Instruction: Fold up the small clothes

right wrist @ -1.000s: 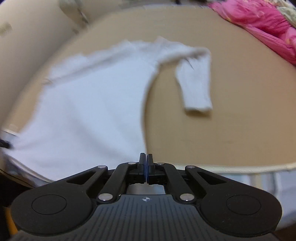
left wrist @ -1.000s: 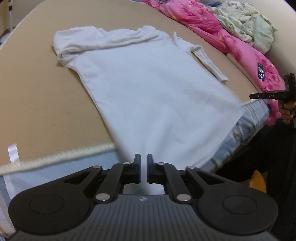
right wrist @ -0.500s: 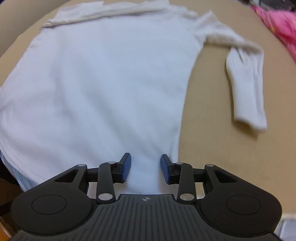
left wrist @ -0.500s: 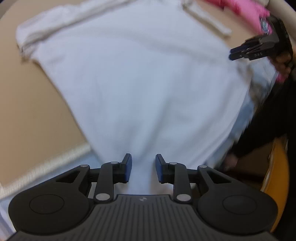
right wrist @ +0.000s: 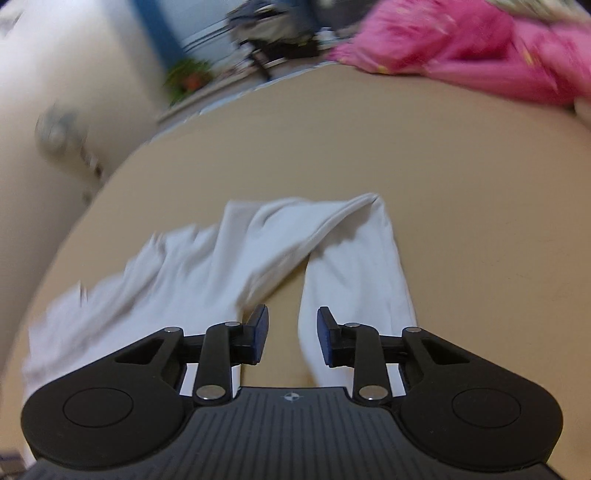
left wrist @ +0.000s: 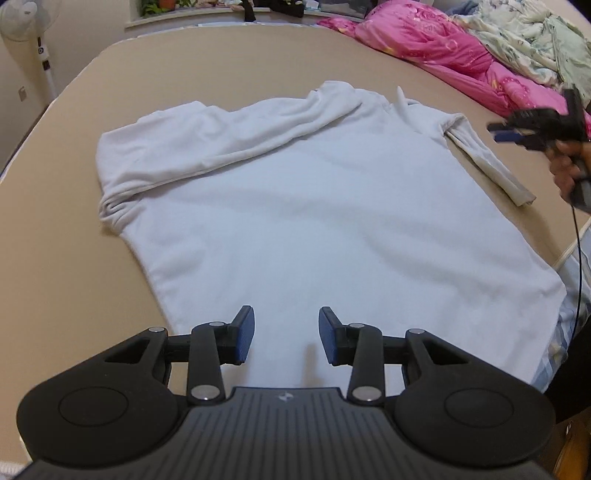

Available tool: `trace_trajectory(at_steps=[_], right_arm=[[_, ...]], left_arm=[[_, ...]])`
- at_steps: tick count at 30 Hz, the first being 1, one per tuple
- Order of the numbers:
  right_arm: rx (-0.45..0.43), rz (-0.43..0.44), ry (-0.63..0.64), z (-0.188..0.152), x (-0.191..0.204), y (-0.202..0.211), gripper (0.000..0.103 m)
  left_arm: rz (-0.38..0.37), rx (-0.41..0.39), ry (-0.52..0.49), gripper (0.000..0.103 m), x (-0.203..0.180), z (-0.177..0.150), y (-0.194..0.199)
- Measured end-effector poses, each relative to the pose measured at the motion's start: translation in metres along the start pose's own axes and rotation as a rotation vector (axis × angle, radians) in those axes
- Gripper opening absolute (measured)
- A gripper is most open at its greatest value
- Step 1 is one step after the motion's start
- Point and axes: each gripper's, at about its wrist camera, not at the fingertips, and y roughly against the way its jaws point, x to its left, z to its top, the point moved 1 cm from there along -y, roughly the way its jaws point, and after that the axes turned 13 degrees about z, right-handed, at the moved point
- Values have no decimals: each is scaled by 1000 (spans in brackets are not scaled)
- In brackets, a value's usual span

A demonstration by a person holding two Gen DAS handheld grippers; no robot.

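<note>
A white long-sleeved shirt [left wrist: 303, 206] lies spread on the tan bed surface [left wrist: 66, 280], its hem towards me. One sleeve is folded across the top. My left gripper [left wrist: 286, 334] is open and empty, just above the hem. My right gripper [right wrist: 291, 334] is open and empty, over the other sleeve [right wrist: 354, 266], which lies bent down from the shoulder. The right gripper also shows in the left wrist view [left wrist: 517, 129], at the right beyond the sleeve.
A pink quilt [left wrist: 450, 55] and a pale floral blanket [left wrist: 532, 40] are heaped along the bed's far right side. A standing fan [left wrist: 33, 33] is at the far left. The bed edge [left wrist: 569, 251] runs close by on the right.
Both grippers opened from shut to wide open. The left pulled back and rose from the hem. The right swung from the hem to the sleeve at the shirt's right side.
</note>
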Motion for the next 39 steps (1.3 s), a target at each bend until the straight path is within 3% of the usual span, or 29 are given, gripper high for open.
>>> trace_trajectory(at_steps=[2, 4, 7, 8, 10, 12, 14, 19, 23, 25, 28, 29, 31, 34, 35, 37, 39], right_arm=[[-43, -36, -46, 12, -16, -8, 32], [-54, -142, 0, 26, -26, -23, 32], [33, -317, 152, 31, -35, -52, 36], [93, -327, 180, 29, -40, -65, 42], [155, -308, 165, 26, -53, -82, 40], [142, -240, 109, 35, -62, -86, 3], [80, -243, 153, 62, -58, -85, 3], [-198, -297, 474, 122, -8, -43, 3], [-297, -430, 703, 91, 4, -21, 7], [-205, -477, 740, 64, -13, -29, 11], [68, -536, 547, 43, -75, -50, 11], [107, -531, 447, 42, -95, -50, 11], [33, -475, 208, 50, -126, -30, 13], [-163, -268, -42, 67, -150, -8, 30], [-211, -234, -97, 71, -158, -3, 36], [-272, -222, -188, 78, -174, -8, 36], [-278, -198, -291, 86, -193, -22, 37]], left_arm=[[2, 8, -20, 43, -3, 2, -7], [-6, 18, -28, 43, -5, 3, -11], [-9, 26, -34, 43, -4, 4, -16], [-7, 31, -35, 43, -3, 5, -19], [1, 37, -36, 43, -1, 7, -22], [7, 39, -34, 43, 1, 9, -22], [11, 39, -23, 43, 4, 12, -24], [23, 51, -31, 43, 8, 12, -27], [19, 49, -29, 43, 10, 12, -27], [12, 49, -21, 43, 11, 13, -27], [4, 49, -31, 44, 9, 13, -26], [2, 50, -38, 44, 8, 13, -26], [0, 49, -43, 45, 7, 13, -26], [-7, 46, -25, 45, 9, 16, -27], [-9, 45, -22, 45, 8, 17, -27], [-13, 44, -23, 45, 6, 18, -27], [-8, 48, -34, 45, 4, 17, -28]])
